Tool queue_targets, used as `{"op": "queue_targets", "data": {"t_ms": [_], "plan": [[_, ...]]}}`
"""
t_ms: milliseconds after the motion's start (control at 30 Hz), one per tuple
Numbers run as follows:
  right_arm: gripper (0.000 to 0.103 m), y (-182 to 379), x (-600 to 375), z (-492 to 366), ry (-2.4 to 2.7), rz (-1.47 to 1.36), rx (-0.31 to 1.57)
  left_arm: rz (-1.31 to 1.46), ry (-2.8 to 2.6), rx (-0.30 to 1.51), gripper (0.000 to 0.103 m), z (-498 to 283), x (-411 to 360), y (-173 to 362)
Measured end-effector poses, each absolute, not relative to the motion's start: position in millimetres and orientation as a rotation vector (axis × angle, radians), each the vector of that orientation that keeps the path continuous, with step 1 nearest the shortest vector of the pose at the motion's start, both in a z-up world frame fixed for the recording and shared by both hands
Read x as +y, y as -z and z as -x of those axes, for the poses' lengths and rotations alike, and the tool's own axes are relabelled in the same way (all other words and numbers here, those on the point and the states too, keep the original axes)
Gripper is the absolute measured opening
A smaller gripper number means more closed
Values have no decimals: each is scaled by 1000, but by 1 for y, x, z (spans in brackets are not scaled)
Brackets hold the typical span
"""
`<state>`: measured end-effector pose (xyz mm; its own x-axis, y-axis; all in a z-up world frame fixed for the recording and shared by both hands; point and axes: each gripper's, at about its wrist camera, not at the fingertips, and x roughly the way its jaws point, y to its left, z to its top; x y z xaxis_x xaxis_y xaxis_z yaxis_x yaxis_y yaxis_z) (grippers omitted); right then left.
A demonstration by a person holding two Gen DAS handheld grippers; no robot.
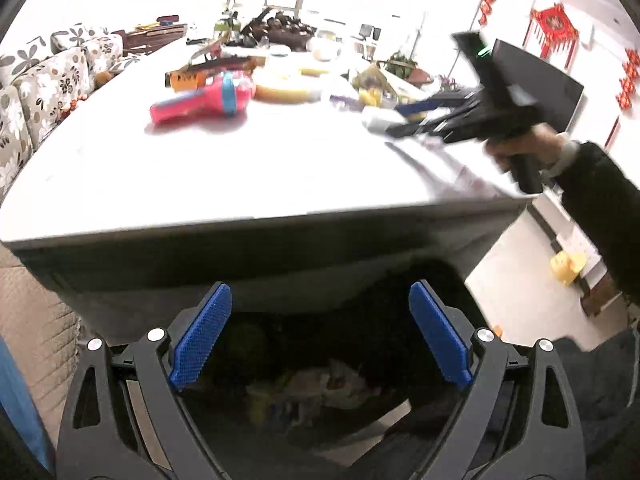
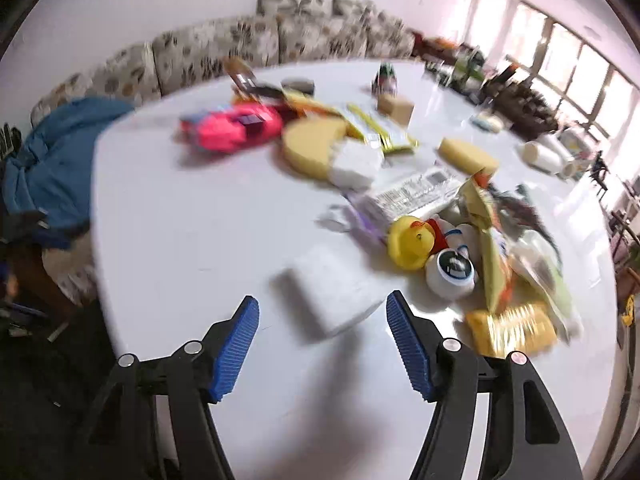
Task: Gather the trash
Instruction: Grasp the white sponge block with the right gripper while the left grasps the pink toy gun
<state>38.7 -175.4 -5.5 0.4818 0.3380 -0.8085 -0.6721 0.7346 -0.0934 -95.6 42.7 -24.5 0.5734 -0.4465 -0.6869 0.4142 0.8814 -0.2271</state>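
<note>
My left gripper (image 1: 320, 336) is open and empty, low in front of the white table's (image 1: 240, 184) near edge, above a dark bin (image 1: 320, 392) with crumpled wrappers inside. My right gripper (image 2: 322, 340) is open and empty over the table (image 2: 180, 220), just short of a white foam block (image 2: 332, 292). The right gripper also shows in the left wrist view (image 1: 408, 126), held over the table's right side. Wrappers lie to the right: a yellow packet (image 2: 512, 326), a green-yellow bag (image 2: 492, 240) and a white printed wrapper (image 2: 412, 192).
A yellow rubber duck (image 2: 412, 242), a small white jar (image 2: 450, 274), yellow sponges (image 2: 312, 144), a pink toy (image 2: 232, 126) and more clutter cover the table. A floral sofa (image 2: 240, 48) runs behind it. A blue cloth (image 2: 52, 152) hangs at the left.
</note>
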Motion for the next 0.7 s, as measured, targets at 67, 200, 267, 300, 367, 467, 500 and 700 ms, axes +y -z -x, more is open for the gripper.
{"op": "queue_targets", "data": {"t_ms": [67,200,267,300,367,467,500,700], "plan": [[45,6,-179,-53,-690,354,918,33,481,800,88,86,35,19],[34,4,-178,-40,-663,328,935,51,408,773,88,57,32,3],[34,3,-186,-32,-663,295,911,68,372,762,88,34,33,-5],[34,0,-191,-24,-659,268,898,70,358,753,88,22,32,-8],[35,-8,-204,-11,-639,213,869,53,348,738,88,-5,34,-13],[36,-10,-216,6,-636,115,849,-11,359,764,88,-47,31,-19],[36,-9,-220,12,-636,89,853,-46,370,780,88,-62,29,-19],[38,-2,-236,29,-614,-11,871,-192,395,921,88,-139,21,-8]]}}
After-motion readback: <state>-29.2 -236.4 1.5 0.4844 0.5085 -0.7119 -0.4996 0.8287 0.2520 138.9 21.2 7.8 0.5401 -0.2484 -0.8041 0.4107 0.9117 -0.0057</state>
